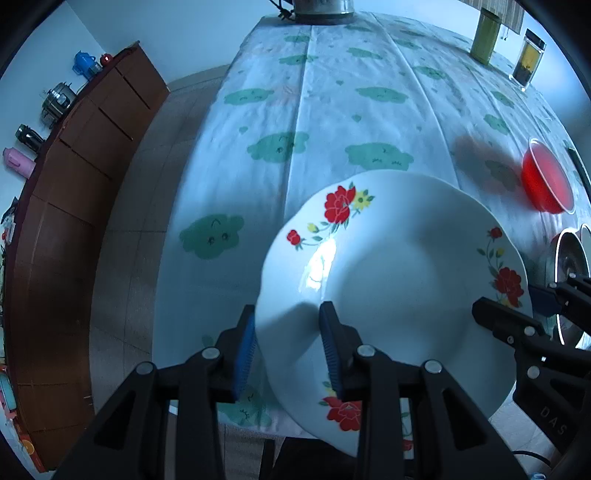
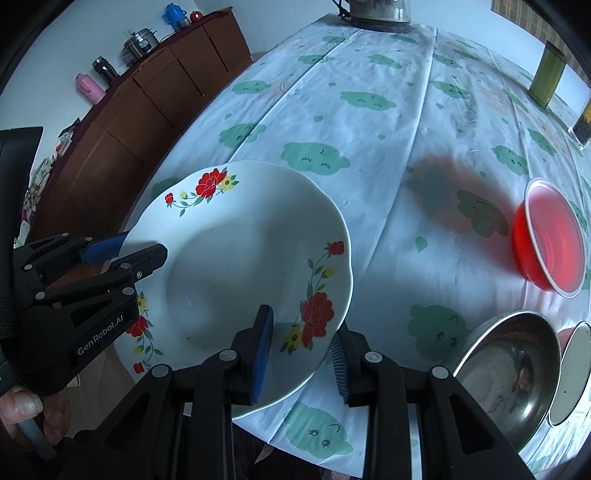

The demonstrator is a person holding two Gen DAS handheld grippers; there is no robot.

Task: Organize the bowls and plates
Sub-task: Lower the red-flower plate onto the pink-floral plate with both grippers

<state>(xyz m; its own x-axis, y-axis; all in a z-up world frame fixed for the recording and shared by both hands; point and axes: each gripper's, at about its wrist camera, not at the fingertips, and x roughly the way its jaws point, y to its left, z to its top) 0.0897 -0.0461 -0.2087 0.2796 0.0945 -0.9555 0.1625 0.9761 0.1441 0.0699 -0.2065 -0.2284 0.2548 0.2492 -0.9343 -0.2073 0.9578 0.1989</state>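
A white plate with red flowers (image 1: 399, 280) is held tilted above the near edge of the table, and it also shows in the right wrist view (image 2: 236, 266). My left gripper (image 1: 288, 347) is shut on its left rim, one pad above and one below. My right gripper (image 2: 301, 354) is shut on its right rim, and its fingers (image 1: 502, 325) show in the left wrist view. A red plastic bowl (image 2: 550, 243) stands on the table to the right. A steel bowl (image 2: 513, 373) sits nearer, at the right edge.
The table carries a white cloth with green clouds (image 1: 332, 122). A metal pot (image 1: 321, 9) stands at the far end; a green canister (image 1: 485, 37) and a glass jar (image 1: 528, 61) at the far right. A brown sideboard (image 1: 74, 192) lines the left wall.
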